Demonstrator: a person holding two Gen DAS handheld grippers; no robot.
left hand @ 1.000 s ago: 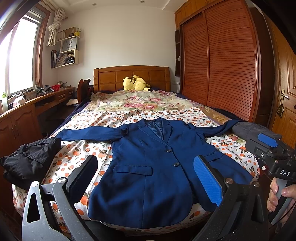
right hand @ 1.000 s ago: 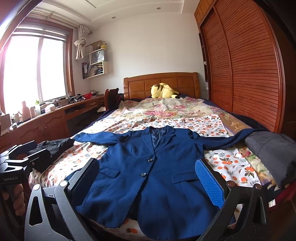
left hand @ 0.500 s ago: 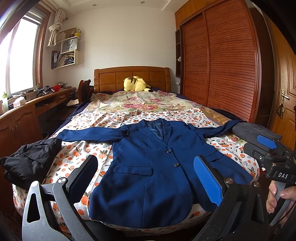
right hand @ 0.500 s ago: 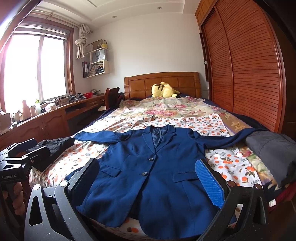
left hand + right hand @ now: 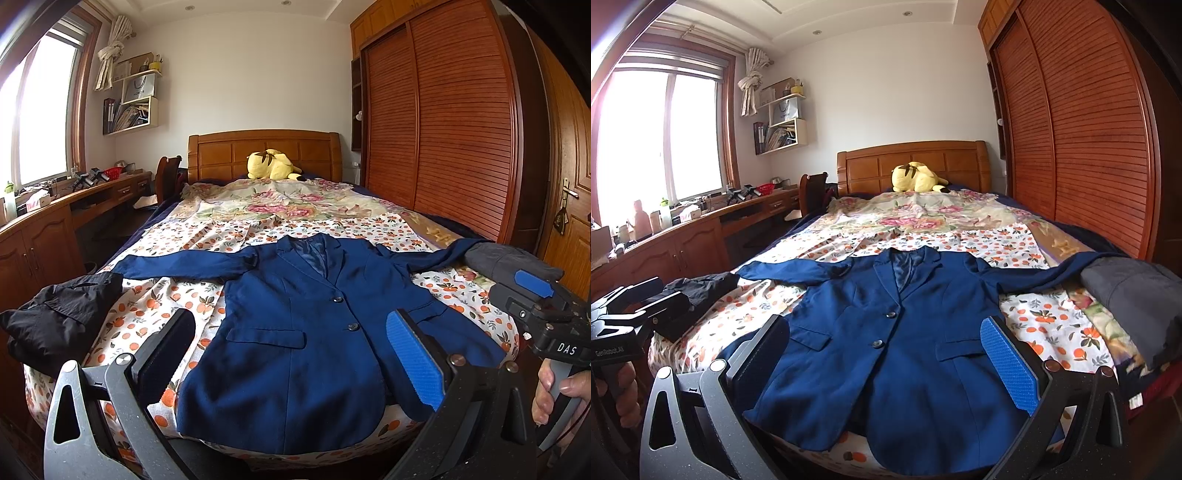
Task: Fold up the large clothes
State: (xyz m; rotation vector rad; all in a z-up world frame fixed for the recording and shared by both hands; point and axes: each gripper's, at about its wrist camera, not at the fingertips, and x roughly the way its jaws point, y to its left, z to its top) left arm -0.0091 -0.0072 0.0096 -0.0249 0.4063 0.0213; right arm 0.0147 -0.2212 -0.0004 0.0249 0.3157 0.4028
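Your bed (image 5: 177,236), in its orange-print sheet, carries the blue blazer (image 5: 306,332) flat and face up across the foot end, both sleeves spread wide and both buttons done. A black garment (image 5: 59,321) lies at its left sleeve end and a grey one (image 5: 1137,295) at its right. You hold the left gripper (image 5: 291,362) and the right gripper (image 5: 886,365) above the hem, fingers spread wide and holding nothing.

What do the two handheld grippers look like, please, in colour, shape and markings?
Each gripper has grey triangular cut-out finger arms with round bolts, one black pad and one ribbed blue pad. The left gripper body reads "GenRobot.AI"; the right gripper has a black body marked "DAS", a blue tab and a grey handle.
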